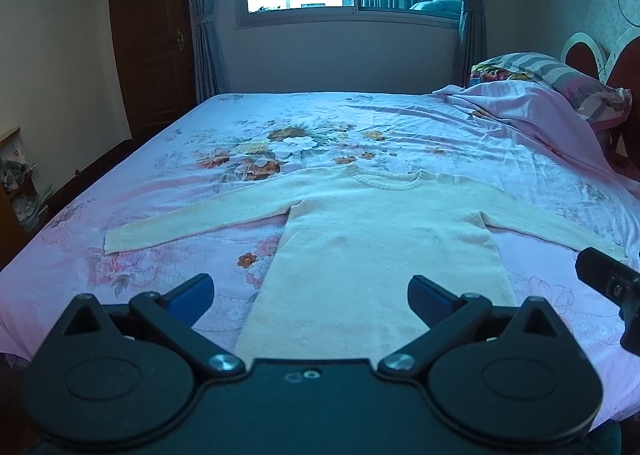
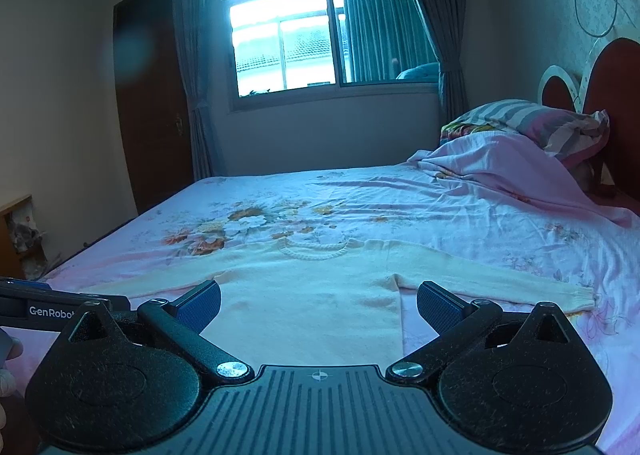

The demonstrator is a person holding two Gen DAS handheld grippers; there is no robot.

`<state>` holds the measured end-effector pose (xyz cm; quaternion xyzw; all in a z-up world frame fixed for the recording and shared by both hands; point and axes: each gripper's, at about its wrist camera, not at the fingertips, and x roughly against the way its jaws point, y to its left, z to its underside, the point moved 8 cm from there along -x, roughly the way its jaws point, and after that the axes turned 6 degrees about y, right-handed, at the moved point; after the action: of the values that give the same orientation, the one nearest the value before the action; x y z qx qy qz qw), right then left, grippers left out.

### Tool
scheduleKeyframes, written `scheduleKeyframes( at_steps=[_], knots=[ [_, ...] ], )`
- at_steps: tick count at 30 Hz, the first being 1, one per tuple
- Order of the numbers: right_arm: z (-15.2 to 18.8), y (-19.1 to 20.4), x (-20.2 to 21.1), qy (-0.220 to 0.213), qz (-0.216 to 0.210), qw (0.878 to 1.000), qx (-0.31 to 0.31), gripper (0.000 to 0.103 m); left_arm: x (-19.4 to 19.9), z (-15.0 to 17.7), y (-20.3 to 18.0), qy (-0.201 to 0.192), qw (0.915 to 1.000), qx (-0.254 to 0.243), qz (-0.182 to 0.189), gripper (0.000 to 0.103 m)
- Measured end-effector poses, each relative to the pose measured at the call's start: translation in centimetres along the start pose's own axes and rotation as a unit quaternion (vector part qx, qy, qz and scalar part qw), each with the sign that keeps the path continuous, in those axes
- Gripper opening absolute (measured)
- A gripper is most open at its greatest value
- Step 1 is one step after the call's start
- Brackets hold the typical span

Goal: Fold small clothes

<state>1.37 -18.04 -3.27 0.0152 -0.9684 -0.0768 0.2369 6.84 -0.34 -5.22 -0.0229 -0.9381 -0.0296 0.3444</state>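
Bedroom: daylight through sliding window with grey curtains, dark wood door left, floral-sheeted bed, pillows against red headboard, pale walls.

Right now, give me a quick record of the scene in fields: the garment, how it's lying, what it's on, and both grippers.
garment: cream sweater
lay: flat, unfolded, both sleeves spread out, collar toward the window
surface: floral bedsheet
left gripper: open, holding nothing, near the hem
right gripper: open, holding nothing, near the hem
bed's head end: pillow on rumpled pink bedding
folding: not yet begun
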Motion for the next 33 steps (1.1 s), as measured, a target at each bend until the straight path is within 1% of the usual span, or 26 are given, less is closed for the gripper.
scheduleKeyframes(
  at_steps=[7, 12, 15, 19, 21, 29, 33],
  knots=[
    [0.2, -0.1, -0.3, 0.003, 0.001, 1.0, -0.002, 0.103, -0.5, 0.2, 0.2, 0.004, 0.9999, -0.006, -0.01, 0.102],
    [0.3, -0.2, -0.6, 0.005, 0.002, 1.0, -0.003, 0.103, -1.2, 0.6, 0.7, 0.019, 0.9998, 0.008, -0.005, 0.102],
    [0.6, -0.3, -0.8, 0.008, 0.003, 1.0, -0.003, 0.103, -1.6, 0.5, 0.8, 0.018, 0.9997, 0.011, -0.008, 0.102],
    [0.9, -0.2, -1.2, 0.014, 0.003, 1.0, -0.003, 0.103, -2.2, 0.8, 1.1, 0.029, 0.9995, 0.01, -0.01, 0.102],
    [1.1, -0.2, -1.5, 0.017, 0.003, 1.0, -0.001, 0.103, -2.5, 1.1, 1.2, 0.042, 0.999, 0.007, -0.015, 0.102],
    [2.2, -0.3, -2.6, 0.03, 0.004, 1.0, -0.003, 0.103, -4.2, 1.5, 2.2, 0.054, 0.9983, 0.014, -0.018, 0.101],
    [2.8, -0.5, -3.3, 0.042, 0.005, 0.999, -0.01, 0.103, -5.1, 1.5, 2.4, 0.051, 0.9984, 0.007, -0.022, 0.102]
  ],
)
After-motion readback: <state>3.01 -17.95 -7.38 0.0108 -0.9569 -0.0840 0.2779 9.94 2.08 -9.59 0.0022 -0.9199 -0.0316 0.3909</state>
